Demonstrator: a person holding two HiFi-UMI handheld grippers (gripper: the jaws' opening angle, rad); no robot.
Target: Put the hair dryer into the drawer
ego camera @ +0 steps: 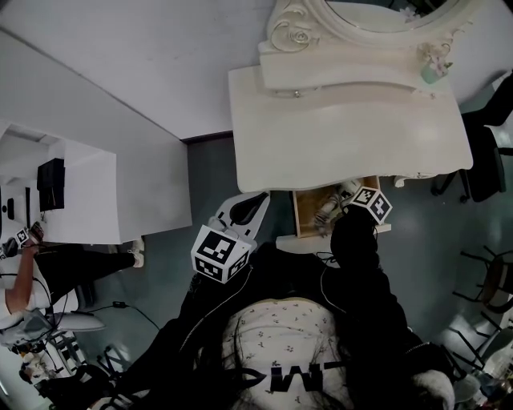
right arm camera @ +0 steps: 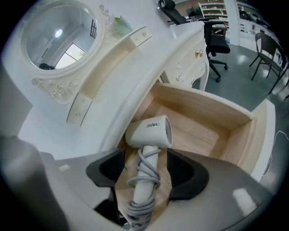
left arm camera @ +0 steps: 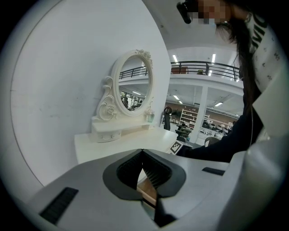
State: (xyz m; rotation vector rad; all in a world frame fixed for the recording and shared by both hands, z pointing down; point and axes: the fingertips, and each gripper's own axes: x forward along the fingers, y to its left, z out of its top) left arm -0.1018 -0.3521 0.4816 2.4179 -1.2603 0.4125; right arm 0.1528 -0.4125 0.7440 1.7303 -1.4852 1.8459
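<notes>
The white hair dryer (right arm camera: 149, 133), its grey cord wound round the handle, lies on the floor of the open wooden drawer (right arm camera: 212, 108). My right gripper (right arm camera: 144, 169) hangs just above it, open. The handle runs between the black pads (right arm camera: 187, 173), which stand apart from it on both sides. In the head view the drawer (ego camera: 303, 215) juts out under the dressing table's front edge, the hair dryer (ego camera: 329, 210) inside it, and the right gripper (ego camera: 353, 200) is over it. My left gripper (ego camera: 244, 210) is held to the left of the drawer, shut and empty, its pads (left arm camera: 142, 153) meeting at the tip.
The white dressing table (ego camera: 345, 128) carries an oval mirror (ego camera: 369, 16) and a small pot (ego camera: 433, 68) at the back. A black office chair (ego camera: 481, 152) stands at its right. A white desk (ego camera: 88, 192) and a seated person (ego camera: 24, 280) are at the left.
</notes>
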